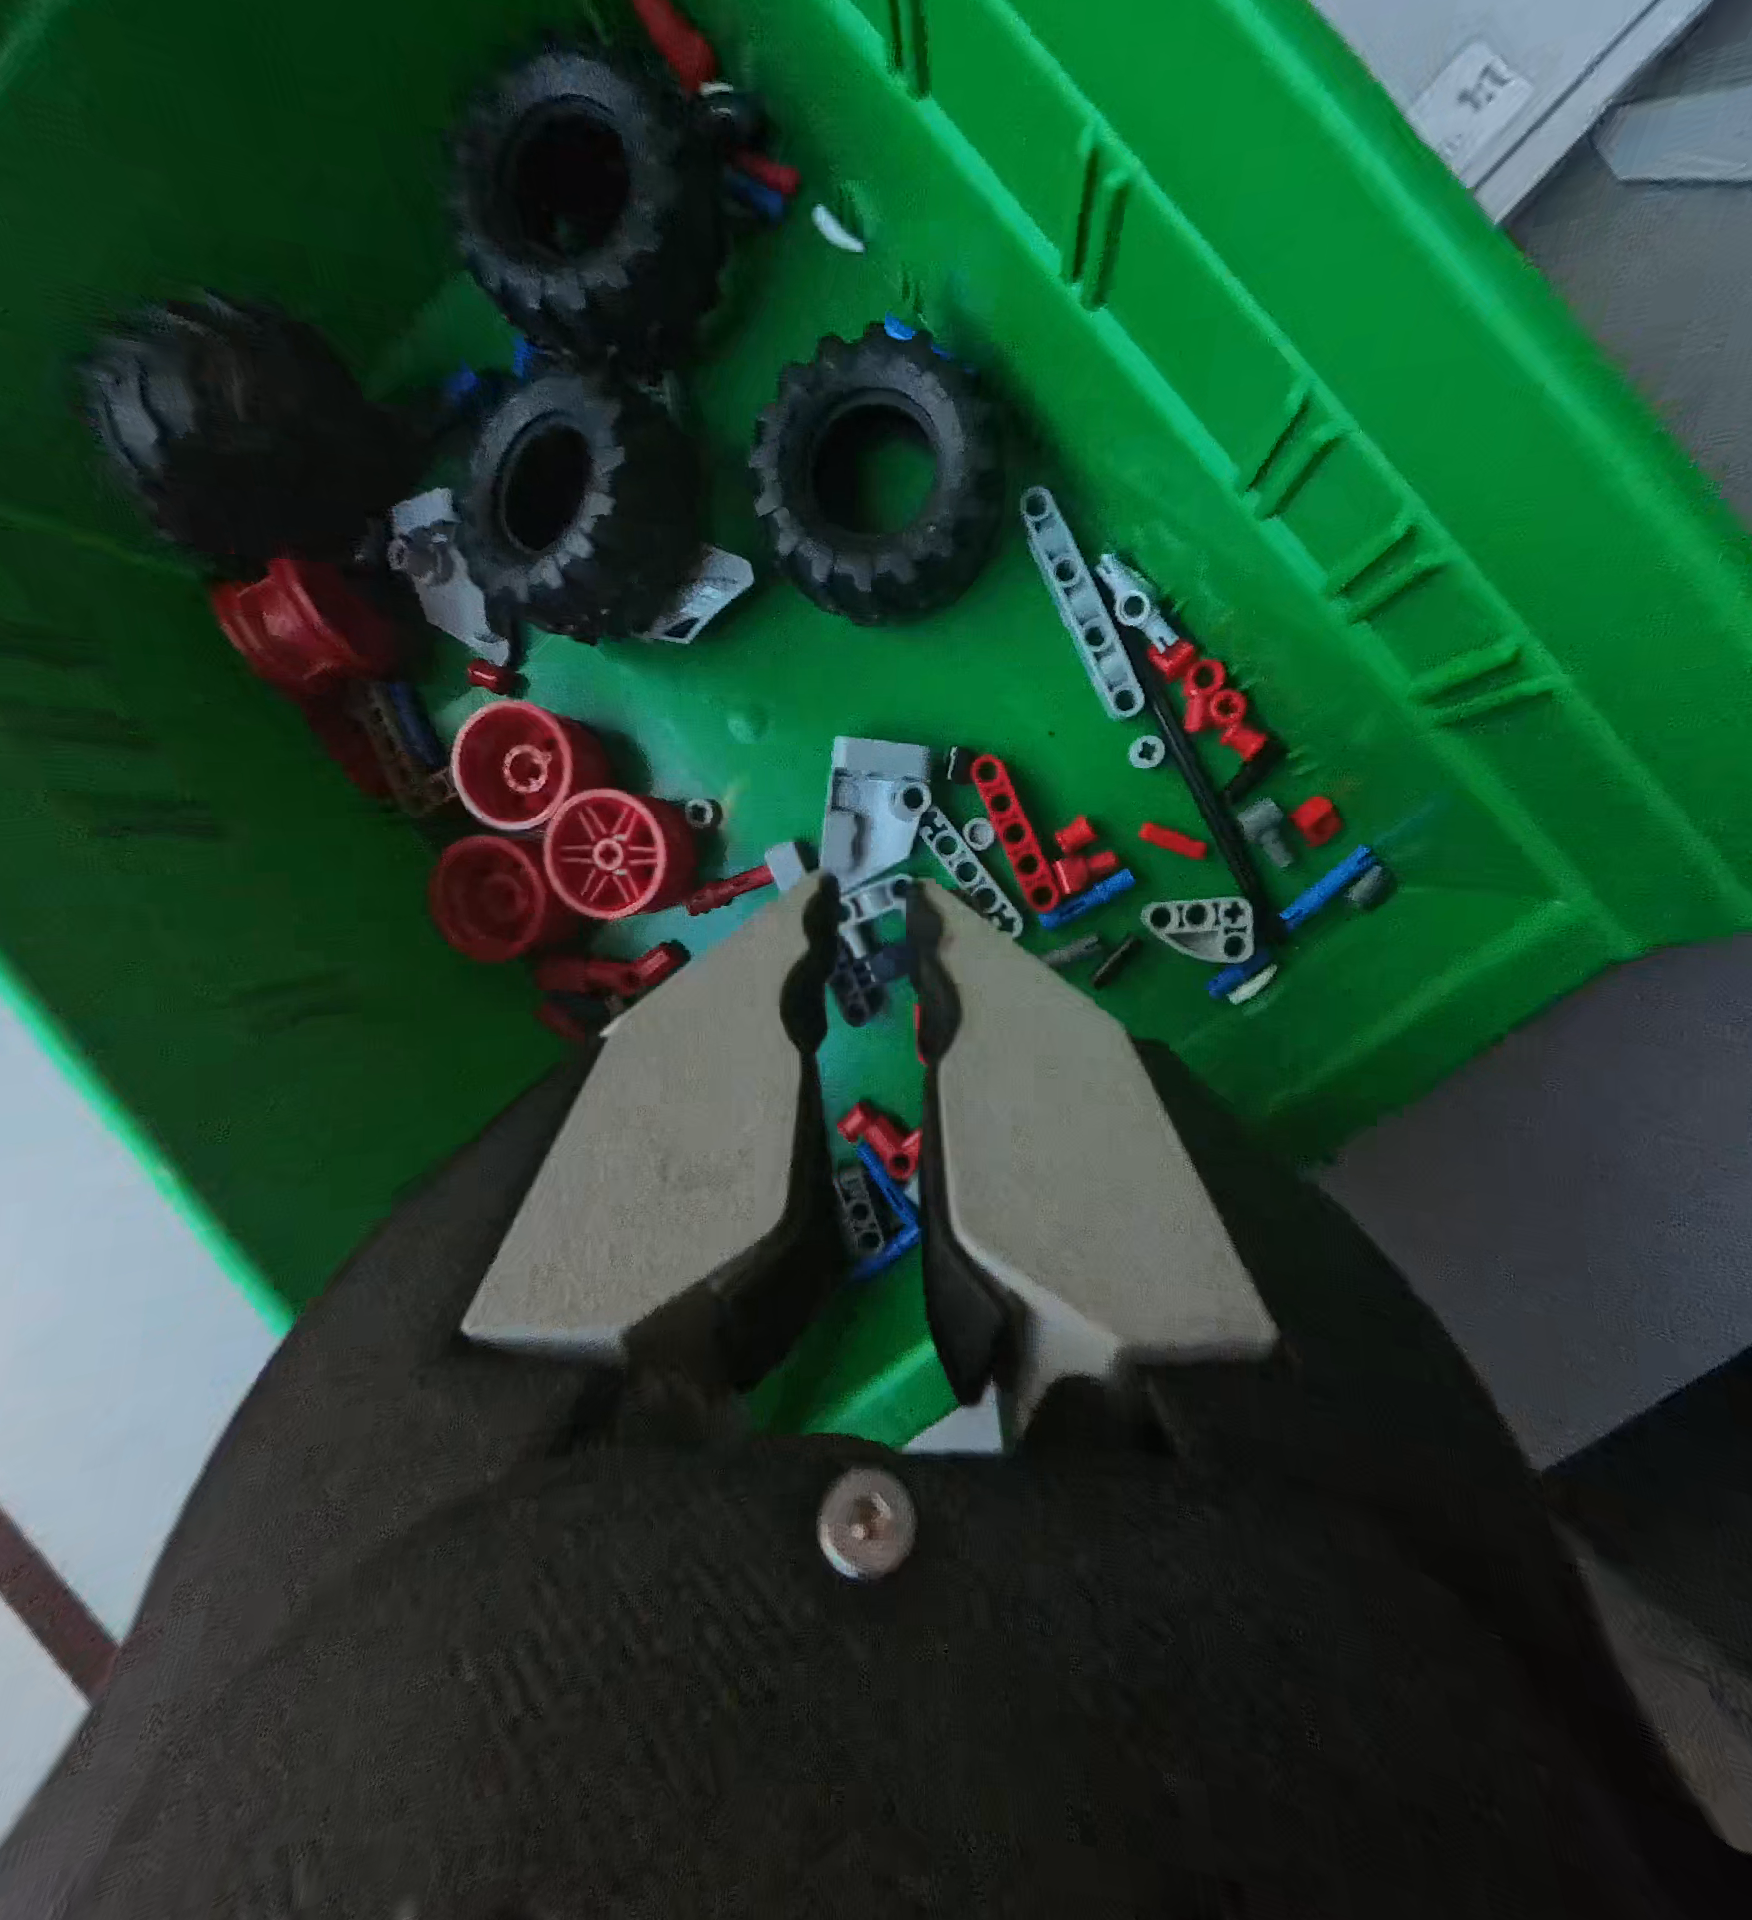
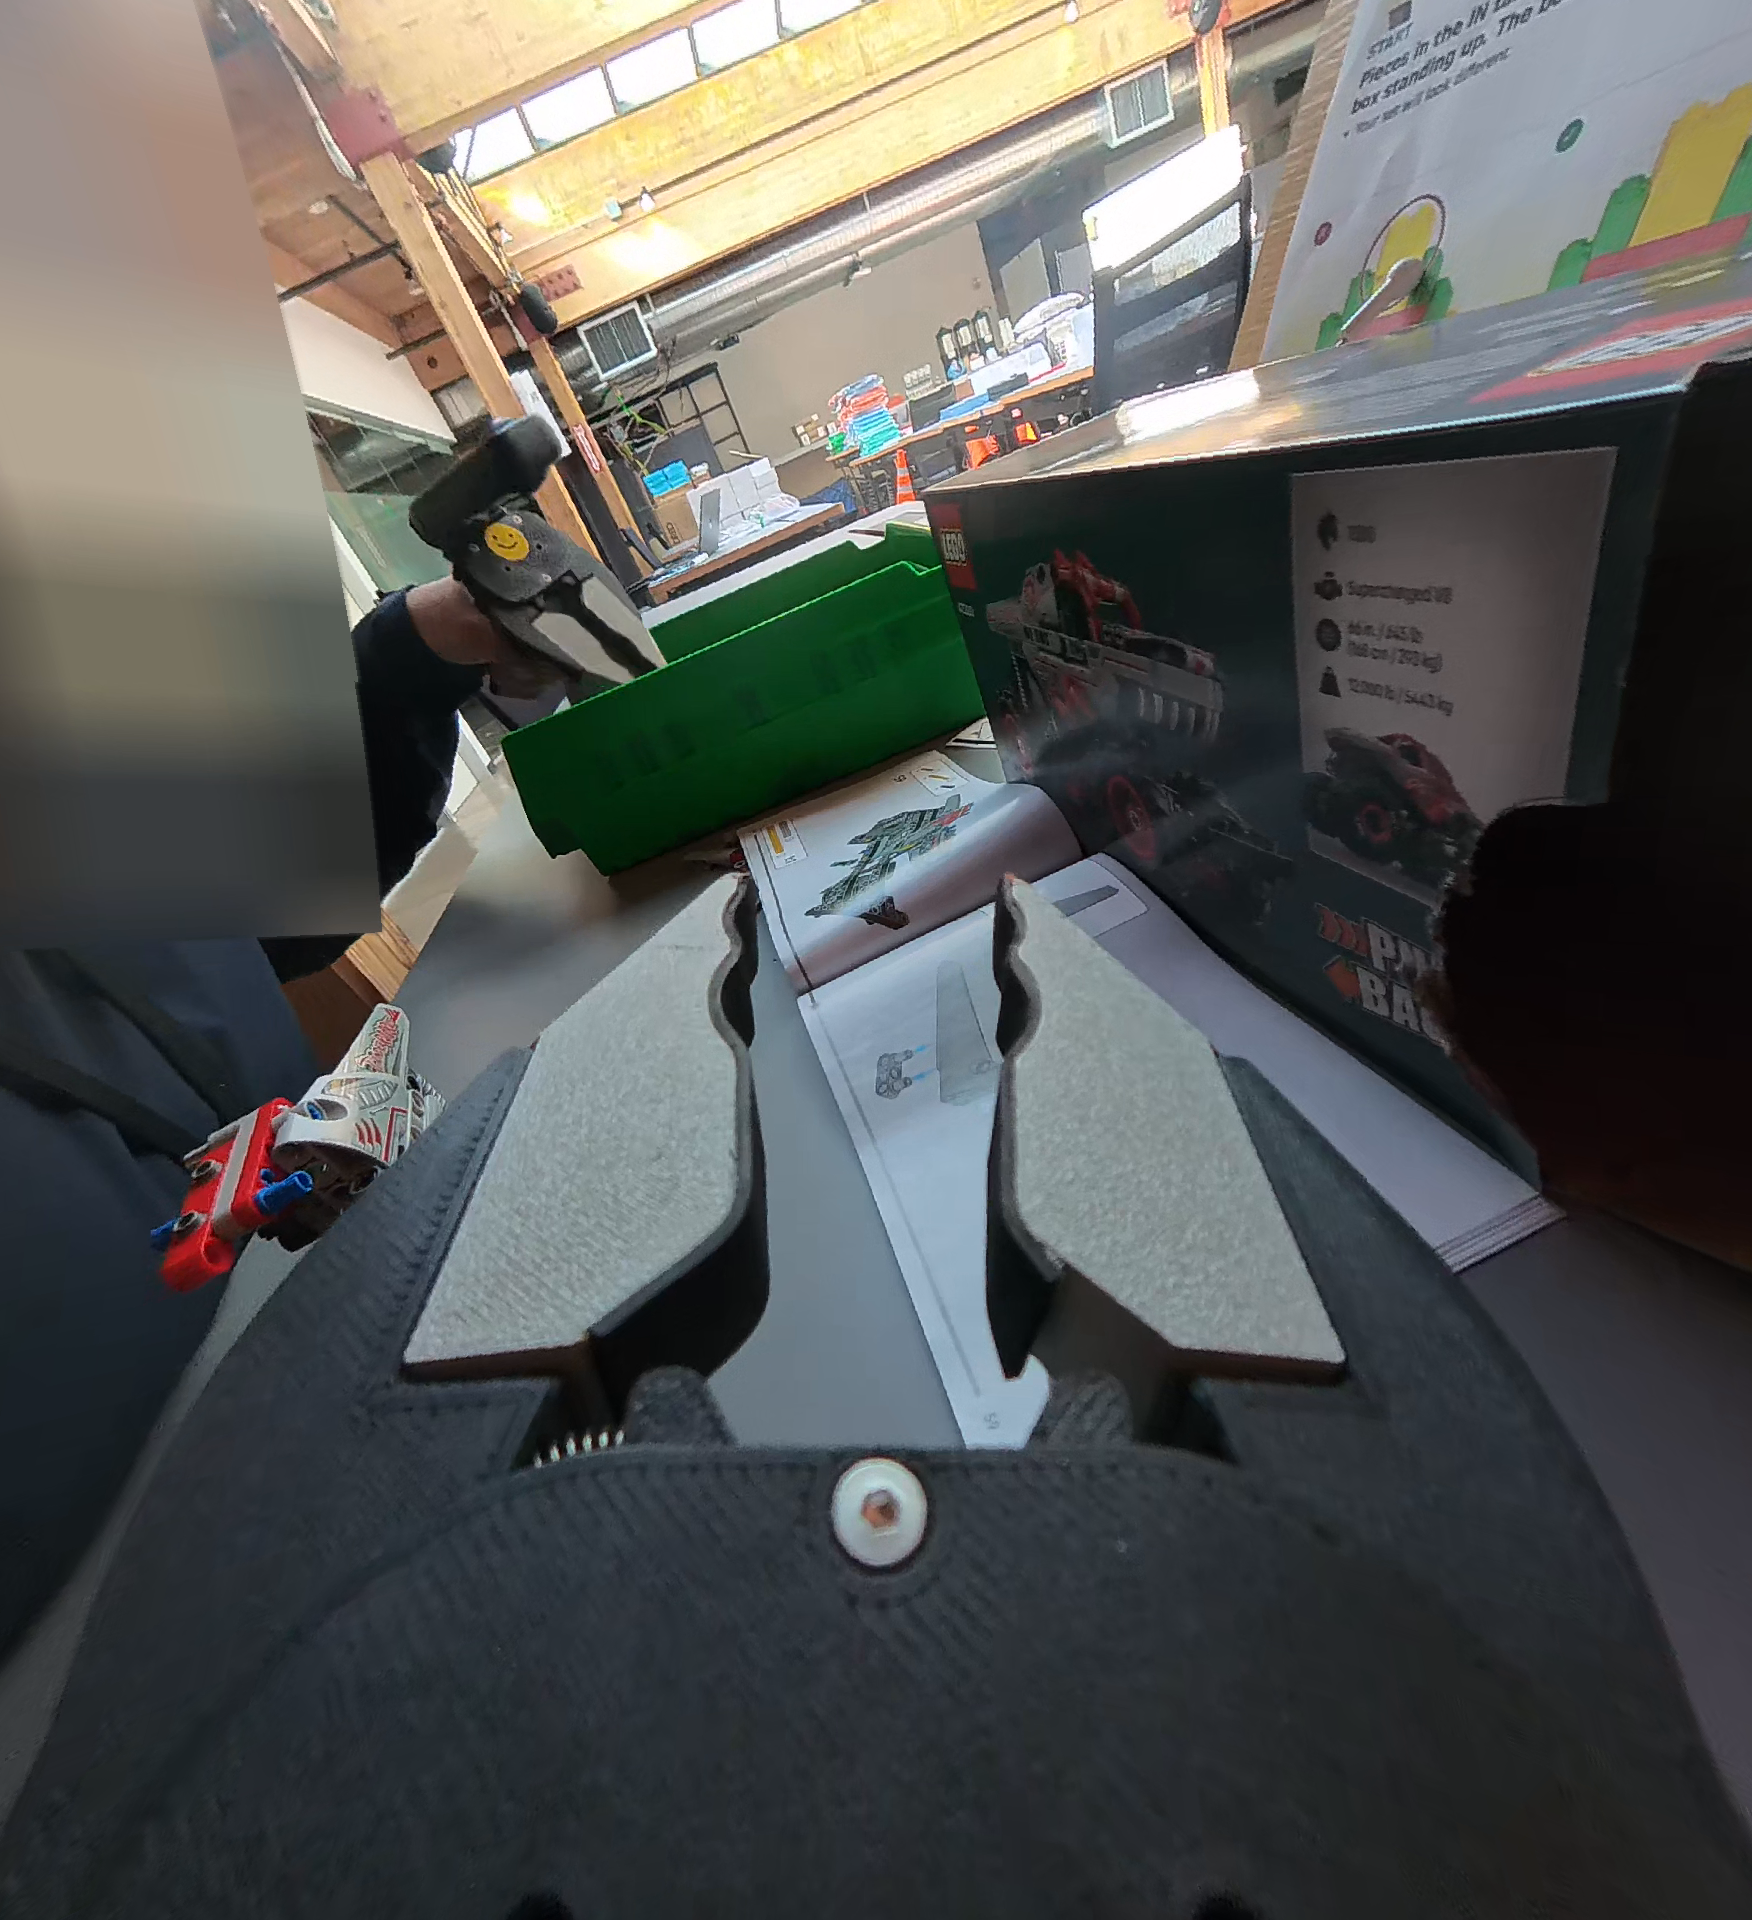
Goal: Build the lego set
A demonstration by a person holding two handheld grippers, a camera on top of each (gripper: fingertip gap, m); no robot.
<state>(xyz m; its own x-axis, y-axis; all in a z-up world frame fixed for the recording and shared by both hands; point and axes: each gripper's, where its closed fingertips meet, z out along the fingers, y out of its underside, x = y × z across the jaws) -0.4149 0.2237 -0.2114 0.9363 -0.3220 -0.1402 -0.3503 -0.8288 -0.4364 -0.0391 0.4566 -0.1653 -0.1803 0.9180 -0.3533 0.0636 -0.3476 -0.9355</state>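
Note:
My left gripper (image 1: pixel 867 888) hangs over an open green bin (image 1: pixel 1267 416) of loose lego parts. Its jaws stand a narrow gap apart and I see nothing gripped; a grey panel piece (image 1: pixel 877 805) lies just beyond the tips. In the bin lie black tyres (image 1: pixel 872 478), red wheel rims (image 1: pixel 607 852), a red beam (image 1: pixel 1012 831) and small red, blue and grey pins. In the right wrist view the left gripper (image 2: pixel 633 649) is at the rim of the bin (image 2: pixel 747 748). My right gripper (image 2: pixel 872 904) is open and empty, low over the open instruction booklet (image 2: pixel 893 862).
The set's dark box (image 2: pixel 1215 675) stands at the right, on the booklet's edge. A part-built red, white and grey assembly (image 2: pixel 300 1153) with blue pins lies at the left by a person's dark sleeve. A dark blurred shape (image 2: pixel 1630 987) fills the right edge. The table (image 2: pixel 560 935) is grey. My right gripper's tips are some 10 cm from the dark blurred shape (image 2: pixel 1630 987).

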